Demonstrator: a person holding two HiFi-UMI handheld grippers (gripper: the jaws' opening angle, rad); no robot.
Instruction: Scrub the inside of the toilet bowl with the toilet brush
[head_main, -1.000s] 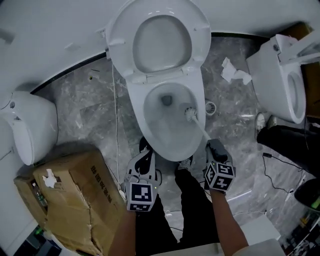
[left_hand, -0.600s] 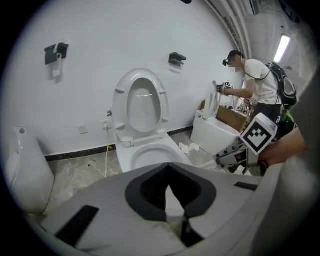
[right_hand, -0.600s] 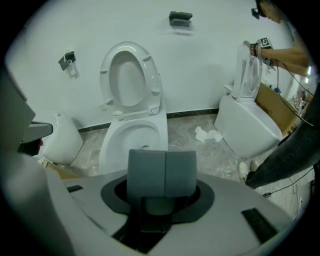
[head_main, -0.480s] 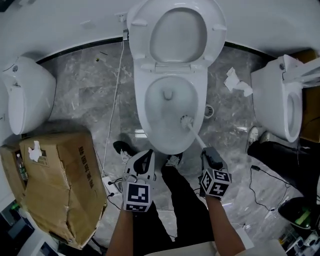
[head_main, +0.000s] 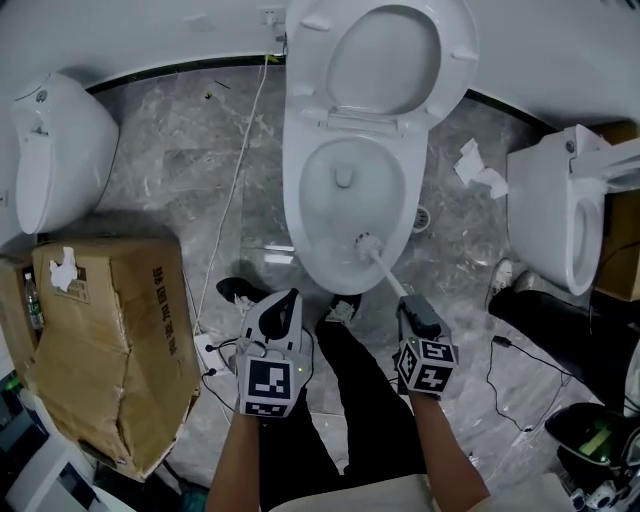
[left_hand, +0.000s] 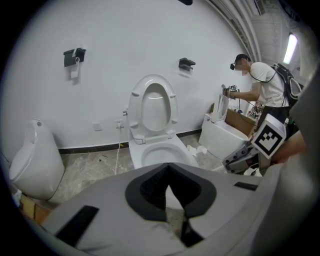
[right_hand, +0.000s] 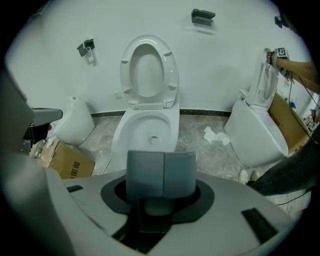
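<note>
Nearest the camera, the person's bare forearms reached down over dark trousers (head_main: 365, 410), a marker-cubed tong in each hand. The left gripper (head_main: 287, 298) pointed at the bowl's near edge with its jaws pressed together at the tips and nothing between them. The right gripper (head_main: 412, 303) was pinching the grey end of the toilet brush (head_main: 386, 269). In the right gripper view its two grey pads sat side by side, closed over the handle.

From that grip the white shaft slanted up and left over the rim, and the bristle head lay inside the toilet bowl (head_main: 297, 200), against the near right wall and short of the outlet. Two dark shoes (head_main: 238, 291) stood just before the bowl's foot.

A dented cardboard box (head_main: 110, 350) sat on the grey marble floor (head_main: 170, 190) to the left, with a urinal (head_main: 55, 150) beyond it. On the right lay a floor drain (head_main: 422, 216), crumpled paper (head_main: 478, 165) and a second toilet (head_main: 560, 210).

Farther back, the raised seat (head_main: 450, 60) leaned against the white wall, and a white cable (head_main: 245, 160) ran along the floor to the wall. In the left gripper view another person (left_hand: 262, 85) stood by the second toilet.
</note>
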